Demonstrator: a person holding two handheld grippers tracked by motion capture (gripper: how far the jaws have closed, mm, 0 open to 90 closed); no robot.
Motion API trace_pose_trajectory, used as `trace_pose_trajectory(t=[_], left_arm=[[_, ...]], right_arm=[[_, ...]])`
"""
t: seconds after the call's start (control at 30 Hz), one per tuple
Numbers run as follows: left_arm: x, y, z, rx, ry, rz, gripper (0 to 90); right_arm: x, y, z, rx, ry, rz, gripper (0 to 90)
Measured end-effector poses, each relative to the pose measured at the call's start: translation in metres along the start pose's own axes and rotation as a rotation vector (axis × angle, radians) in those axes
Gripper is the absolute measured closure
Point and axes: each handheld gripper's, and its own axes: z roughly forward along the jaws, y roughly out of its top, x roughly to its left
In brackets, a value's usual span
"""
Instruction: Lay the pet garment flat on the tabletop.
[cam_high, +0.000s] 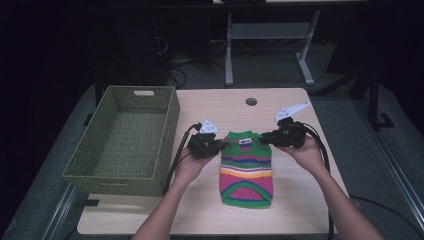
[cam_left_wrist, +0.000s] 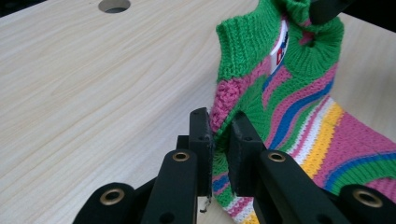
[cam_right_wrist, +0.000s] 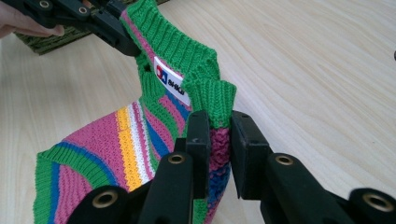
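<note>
- Pale wooden table (cam_high: 300, 200) in a dark room; a green woven basket (cam_high: 125, 140) sits at its left side, apart from the work.
- Between the two grippers lies a small striped knit sweater (cam_high: 246, 167), collar end away from the person, hem toward them, most of it flat on the table.
- Left gripper (cam_high: 216, 146) is clenched on the sweater's left shoulder edge; in the left gripper view the knit (cam_left_wrist: 289, 98) is pinched between both pads.
- Right gripper (cam_high: 265, 139) is clamped on the right shoulder; in the right gripper view the green ribbed cuff (cam_right_wrist: 212, 100) stands up between the jaws, with a white label (cam_right_wrist: 170, 80) at the collar.
- Judged from the knit: light, soft and floppy, so it will sag and fold wherever it is unsupported.
- Yarn is grippy, not slippery, and not fragile, though loops could snag on a jaw corner.
- Best hold seems to be the two shoulders, as now, pinching both layers of the thick ribbing so the body hangs evenly.
- Stretch means a hard pull apart would distort it.
</note>
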Motion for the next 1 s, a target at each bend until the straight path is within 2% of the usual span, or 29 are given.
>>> trace_pose_trajectory(t=[0.07, 0.1, 0.13, 0.17, 0.2, 0.23, 0.3, 0.47, 0.6, 0.73, 0.77, 0.87, 0.9, 1.0], left_arm=[[0.002, 0.000, 0.003, -0.004, 0.005, -0.006, 77.7], [0.003, 0.000, 0.003, -0.006, 0.027, -0.013, 72.1], [0.005, 0.000, 0.004, -0.003, 0.047, -0.026, 64.5], [0.008, 0.000, 0.005, -0.005, 0.040, -0.051, 57.0], [0.010, -0.002, 0.005, -0.013, 0.027, -0.089, 52.7], [0.012, -0.002, 0.005, -0.016, 0.026, -0.101, 50.5], [0.013, -0.004, 0.005, -0.020, 0.025, -0.107, 48.8], [0.009, -0.008, 0.005, -0.017, 0.011, -0.100, 47.3], [0.005, -0.013, 0.005, 0.005, 0.005, -0.075, 47.3], [0.001, -0.018, 0.005, 0.013, -0.017, -0.073, 47.9], [0.000, -0.019, 0.004, 0.021, -0.022, -0.061, 48.8], [-0.005, -0.023, 0.005, 0.038, -0.039, -0.044, 54.7], [-0.007, -0.024, 0.007, 0.038, -0.053, -0.045, 57.5], [-0.012, -0.024, 0.011, 0.080, -0.082, -0.007, 68.2]], right_arm=[[-0.003, 0.000, 0.002, -0.003, -0.020, 0.016, 75.7], [-0.005, 0.000, 0.004, -0.001, -0.037, 0.026, 72.0], [-0.008, -0.001, 0.006, -0.003, -0.065, 0.029, 64.1], [-0.011, -0.001, 0.007, -0.014, -0.096, 0.050, 55.4], [-0.016, -0.002, 0.007, -0.026, -0.110, 0.071, 52.2], [-0.019, -0.002, 0.007, -0.034, -0.104, 0.097, 51.0], [-0.026, -0.005, 0.007, -0.044, -0.101, 0.118, 47.4], [-0.033, -0.015, 0.007, -0.008, -0.062, 0.144, 44.7], [-0.028, -0.022, 0.005, 0.004, -0.043, 0.136, 45.3], [-0.021, -0.028, 0.003, 0.021, -0.030, 0.123, 47.8], [-0.019, -0.030, 0.003, 0.021, -0.030, 0.111, 49.0], [-0.012, -0.034, 0.002, 0.041, -0.023, 0.107, 55.2], [-0.011, -0.036, 0.003, 0.052, -0.023, 0.100, 59.1], [-0.002, -0.040, 0.006, 0.088, -0.004, 0.074, 72.0]])
